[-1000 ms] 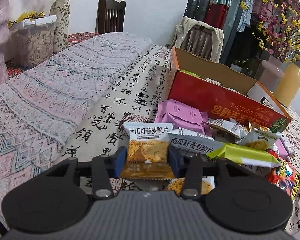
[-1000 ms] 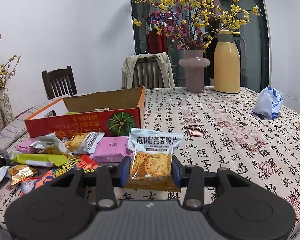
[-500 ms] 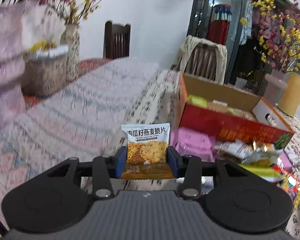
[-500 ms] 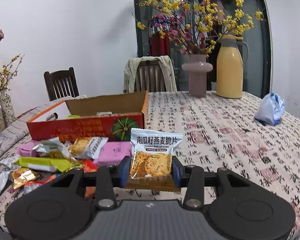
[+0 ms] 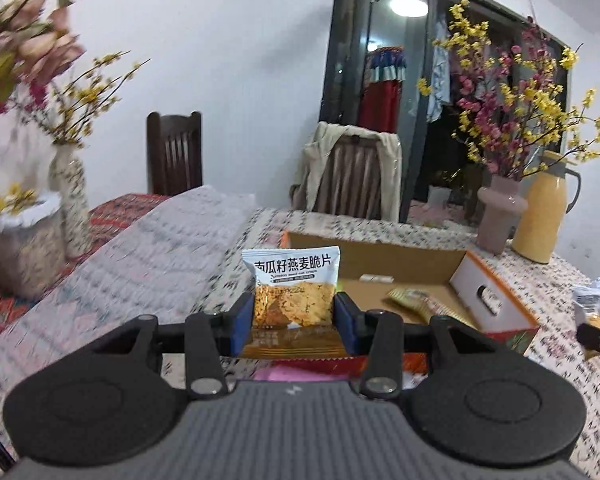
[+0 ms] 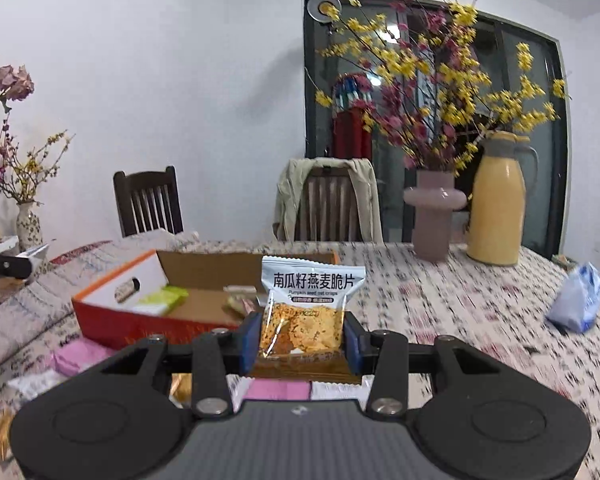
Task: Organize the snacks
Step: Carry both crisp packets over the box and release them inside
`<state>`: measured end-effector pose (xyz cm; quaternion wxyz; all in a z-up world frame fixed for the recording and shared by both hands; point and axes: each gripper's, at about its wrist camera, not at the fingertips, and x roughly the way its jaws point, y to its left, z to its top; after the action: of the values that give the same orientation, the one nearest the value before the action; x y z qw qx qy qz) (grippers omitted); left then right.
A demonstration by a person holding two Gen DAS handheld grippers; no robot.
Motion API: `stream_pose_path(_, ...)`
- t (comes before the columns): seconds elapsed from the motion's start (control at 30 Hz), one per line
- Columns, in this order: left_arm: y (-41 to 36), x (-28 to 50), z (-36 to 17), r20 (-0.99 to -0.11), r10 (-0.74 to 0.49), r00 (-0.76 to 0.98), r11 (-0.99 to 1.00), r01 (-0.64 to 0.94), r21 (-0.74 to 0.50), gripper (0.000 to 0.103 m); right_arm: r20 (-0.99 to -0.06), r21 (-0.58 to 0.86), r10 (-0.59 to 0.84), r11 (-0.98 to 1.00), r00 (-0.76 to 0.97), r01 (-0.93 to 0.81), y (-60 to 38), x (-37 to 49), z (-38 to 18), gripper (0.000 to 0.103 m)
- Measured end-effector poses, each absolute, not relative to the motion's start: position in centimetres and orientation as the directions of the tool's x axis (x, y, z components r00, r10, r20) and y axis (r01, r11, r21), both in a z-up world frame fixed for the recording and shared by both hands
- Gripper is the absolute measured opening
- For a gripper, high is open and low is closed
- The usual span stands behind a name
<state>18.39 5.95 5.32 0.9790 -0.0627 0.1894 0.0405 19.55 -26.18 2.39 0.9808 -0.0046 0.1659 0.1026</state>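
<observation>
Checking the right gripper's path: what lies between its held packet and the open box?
In the right wrist view, no obstacle: only the box's red near wall, directly behind the packet.

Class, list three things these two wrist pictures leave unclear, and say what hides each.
- Left wrist view: loose snacks in front of the cardboard box, hidden behind the left tool.
- Left wrist view: jar, motion-blurred.
- Right wrist view: gold packet, cut off by the fisheye edge.
</observation>
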Motion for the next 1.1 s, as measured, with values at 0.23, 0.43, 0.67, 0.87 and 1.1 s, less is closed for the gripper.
stream_pose_path(0.23,4.7,21.1,6.6,-0.356,0.038,0.934,0.99,-0.083,-0.111,0.044,-0.301,0.024,0.219,0.975,0.928,-0.222,-24.9,22.6,3.5,0.041)
stream_pose_path(0.43,3.8,23.6,7.2,-0.36,0.029,0.932,0.992,-0.072,-0.106,0.044,-0.295,0.032,0.232,0.972,0.927,-0.233,-24.1,25.2,4.0,0.041)
stream_pose_path(0.67,2.6,26.5,7.1,-0.377,0.02,0.926,0.995,-0.057,-0.087,0.044,-0.294,0.037,0.245,0.969,0.924,-0.245,-23.1,28.0,4.4,0.041)
stream_pose_path(0.87,2.3,28.8,6.7,-0.382,0.025,0.924,0.994,-0.062,-0.086,0.044,-0.306,0.05,0.252,0.967,0.918,-0.249,-22.5,30.1,3.9,0.041)
stream_pose_path(1.1,2.7,31.0,4.9,-0.404,0.025,0.914,0.993,-0.071,-0.098,0.044,-0.327,0.071,0.254,0.967,0.91,-0.244,-22.4,32.7,2.7,0.041)
